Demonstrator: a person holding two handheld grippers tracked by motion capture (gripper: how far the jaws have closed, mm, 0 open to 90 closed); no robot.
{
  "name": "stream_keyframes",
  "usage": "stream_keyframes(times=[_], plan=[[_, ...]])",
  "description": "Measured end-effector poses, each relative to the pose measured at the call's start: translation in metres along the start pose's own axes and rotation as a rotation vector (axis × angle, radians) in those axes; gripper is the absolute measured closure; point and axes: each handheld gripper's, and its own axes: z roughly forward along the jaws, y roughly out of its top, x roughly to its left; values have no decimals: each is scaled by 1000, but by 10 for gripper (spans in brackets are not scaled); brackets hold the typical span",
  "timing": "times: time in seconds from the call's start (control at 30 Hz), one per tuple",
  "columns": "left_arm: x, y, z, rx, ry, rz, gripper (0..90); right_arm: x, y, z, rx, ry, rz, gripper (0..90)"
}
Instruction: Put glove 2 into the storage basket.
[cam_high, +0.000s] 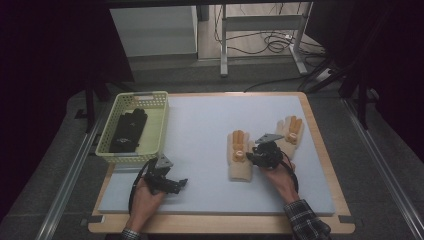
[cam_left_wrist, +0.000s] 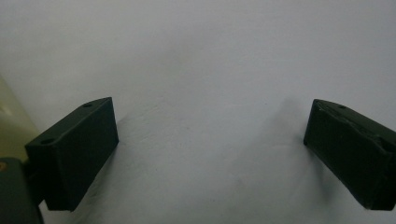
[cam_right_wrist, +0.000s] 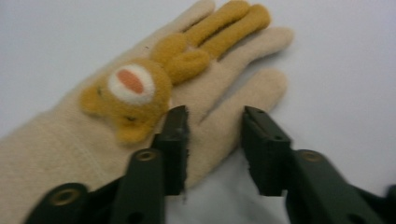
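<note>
Two beige knit gloves lie flat on the pale tabletop (cam_high: 210, 125), each with an orange-brown plush bear sewn on the back; no brand, label or readable writing on either, nor anywhere else in view. Near glove (cam_high: 239, 156) sits right of centre, cuff at 6 o'clock, fingers at 12. Far glove (cam_high: 290, 134) lies just beside it at its 2 o'clock, partly behind the right hand's tool.

Right tongs (cam_high: 251, 159) are at the near glove's right edge. In the right gripper view the right tongs (cam_right_wrist: 214, 140) stand narrow, the glove's thumb-side edge between the jaws; left jaw rests on the fabric just beside the bear (cam_right_wrist: 127, 98), right jaw is just off the fabric, so no pinch shown. Bear has a white muzzle with an orange patch; its long ears run up along the glove fingers.

Left tongs (cam_high: 176, 184) rest on the tabletop at roughly 7 o'clock, well apart from both gloves. In the left gripper view the left tongs (cam_left_wrist: 210, 149) gape wide over bare surface, holding nothing.

One container: a pale yellow lattice basket (cam_high: 156, 131) at the tabletop's 10 o'clock edge, black gloves (cam_high: 129, 129) lying inside it. Count of black gloves unclear, too dark.
</note>
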Motion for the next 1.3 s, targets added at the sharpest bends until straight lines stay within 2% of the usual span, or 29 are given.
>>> stream_keyframes(times=[0.07, 0.1, 0.27, 0.53, 0.67, 0.8, 0.97, 1.1, 1.2, 1.3], plan=[[0, 0, 0, 0, 0, 0, 30, 0, -4, -1, -19, 34, 34, 813], [0, 0, 0, 0, 0, 0, 29, 1, -5, -1, -26, 40, 42, 835], [0, 0, 0, 0, 0, 1, 30, 2, -3, -4, -20, 25, 41, 856], [0, 0, 0, 1, 0, 0, 30, -11, 2, -39, -36, -31, 33, 856], [0, 0, 0, 1, 0, 0, 29, -9, 10, -54, -39, -43, 13, 855], [0, 0, 0, 1, 0, 3, 30, 5, 24, -55, -26, -55, -40, 850], [0, 0, 0, 2, -1, 1, 29, 23, 44, -48, -12, -50, -80, 843], [0, 0, 0, 0, 0, 0, 29, 41, 58, -37, -12, -20, -111, 821], [0, 0, 0, 0, 0, 1, 29, 60, 68, -25, -17, 28, -141, 742], [0, 0, 0, -1, 0, 2, 29, 75, 76, -16, -18, 55, -177, 690]])
